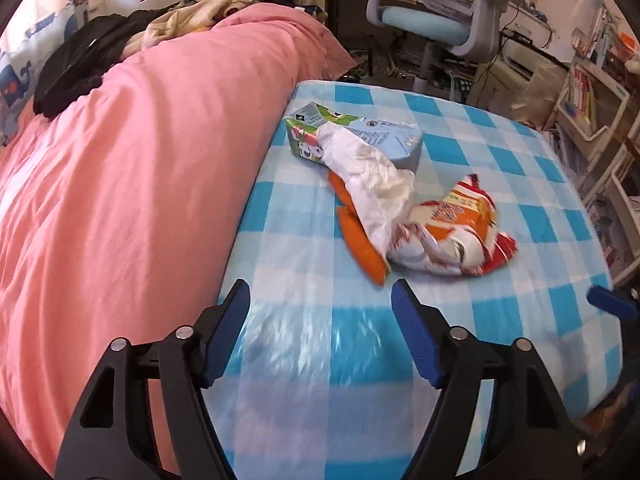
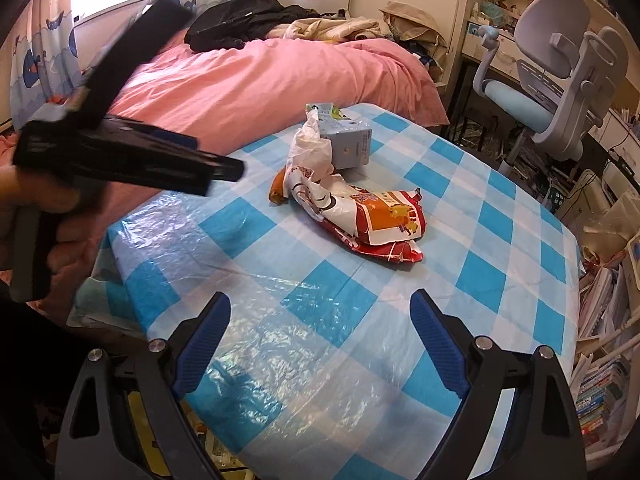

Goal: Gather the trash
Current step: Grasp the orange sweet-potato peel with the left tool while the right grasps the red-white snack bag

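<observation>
Trash lies in a pile on the blue-and-white checked table (image 1: 500,152) (image 2: 500,216): a light blue and green drink carton (image 1: 384,136) (image 2: 352,144), a crumpled white wrapper (image 1: 372,176) (image 2: 310,148), an orange wrapper (image 1: 360,236) (image 2: 277,190) and a crumpled red, white and orange snack bag (image 1: 456,236) (image 2: 380,220). My left gripper (image 1: 320,296) is open and empty, just short of the orange wrapper. My right gripper (image 2: 320,308) is open and empty, above the near part of the table. The left gripper's body (image 2: 112,152) shows at the left of the right wrist view.
A pink duvet (image 1: 140,152) (image 2: 260,76) covers the bed beside the table, with dark clothes (image 1: 76,64) (image 2: 240,20) heaped on it. A grey and blue desk chair (image 1: 448,20) (image 2: 552,80) stands beyond the table. Shelves of books (image 1: 592,92) (image 2: 600,360) line the right side.
</observation>
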`<state>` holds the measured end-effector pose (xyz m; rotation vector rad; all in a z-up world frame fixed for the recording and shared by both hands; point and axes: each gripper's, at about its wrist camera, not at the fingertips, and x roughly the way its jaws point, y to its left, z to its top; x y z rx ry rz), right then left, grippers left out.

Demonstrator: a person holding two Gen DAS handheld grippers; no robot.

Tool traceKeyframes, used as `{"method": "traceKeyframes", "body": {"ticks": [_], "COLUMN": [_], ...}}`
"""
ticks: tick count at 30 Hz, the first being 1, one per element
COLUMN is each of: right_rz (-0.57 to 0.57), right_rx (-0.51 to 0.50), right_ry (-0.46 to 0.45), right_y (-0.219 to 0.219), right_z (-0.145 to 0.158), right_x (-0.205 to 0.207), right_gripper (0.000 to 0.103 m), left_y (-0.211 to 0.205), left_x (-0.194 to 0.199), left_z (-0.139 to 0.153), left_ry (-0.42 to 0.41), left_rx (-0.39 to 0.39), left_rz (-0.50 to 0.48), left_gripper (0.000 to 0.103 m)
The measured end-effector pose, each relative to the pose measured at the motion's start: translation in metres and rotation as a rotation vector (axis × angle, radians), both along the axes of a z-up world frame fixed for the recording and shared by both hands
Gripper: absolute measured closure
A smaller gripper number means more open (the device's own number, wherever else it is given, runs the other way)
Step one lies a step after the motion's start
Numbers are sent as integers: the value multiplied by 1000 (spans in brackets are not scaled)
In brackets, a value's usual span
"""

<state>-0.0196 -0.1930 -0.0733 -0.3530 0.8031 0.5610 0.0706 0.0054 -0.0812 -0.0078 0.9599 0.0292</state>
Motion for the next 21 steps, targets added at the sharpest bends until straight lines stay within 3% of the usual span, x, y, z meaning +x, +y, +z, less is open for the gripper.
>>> {"method": "traceKeyframes", "body": {"ticks": [6, 14, 17, 21], "right_rz": [-19, 14, 26, 39], "right_rx": [-18, -30, -40, -52], "right_ry": [-9, -15, -2, 9], "right_y": [6, 23, 30, 34], "right_z": [-10, -24, -32, -43], "right_x": [24, 58, 68, 81], "right_gripper": [16, 16, 16, 16], "left_y": [8, -9, -20, -23], "left_x": [43, 75, 81, 81], "left_z": [-20, -37, -41, -38], "left_ry": [39, 75, 75, 95], "left_rx": [-33, -46, -2, -35], "left_rz": [60, -35, -75, -117], "left_gripper": [39, 40, 43, 79]}}
